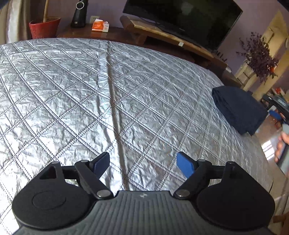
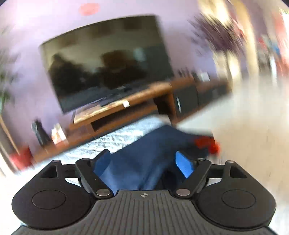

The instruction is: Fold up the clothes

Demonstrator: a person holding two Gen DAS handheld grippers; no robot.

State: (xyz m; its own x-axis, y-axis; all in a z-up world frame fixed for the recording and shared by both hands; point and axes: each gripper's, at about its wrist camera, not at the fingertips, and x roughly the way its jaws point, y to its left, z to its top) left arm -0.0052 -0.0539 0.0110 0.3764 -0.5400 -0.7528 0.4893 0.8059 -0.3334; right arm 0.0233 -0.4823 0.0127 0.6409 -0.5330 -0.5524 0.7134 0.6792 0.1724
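Observation:
A folded dark navy garment [image 1: 238,108] lies at the right edge of the bed's silver quilted cover [image 1: 90,90]. My left gripper [image 1: 142,164] is open and empty, above the quilt well to the left of the garment. In the blurred right wrist view the navy garment [image 2: 148,153] lies just ahead of and between the open fingers of my right gripper [image 2: 144,162], which grips nothing. A hand holding the right gripper shows at the far right of the left wrist view [image 1: 282,144].
A television [image 1: 184,19] stands on a wooden stand [image 1: 162,34] beyond the bed. A red pot [image 1: 45,27], a black speaker [image 1: 79,14] and an orange box [image 1: 100,26] sit at the back left. A dried plant [image 1: 260,56] stands right. A red object [image 2: 207,142] lies beside the bed.

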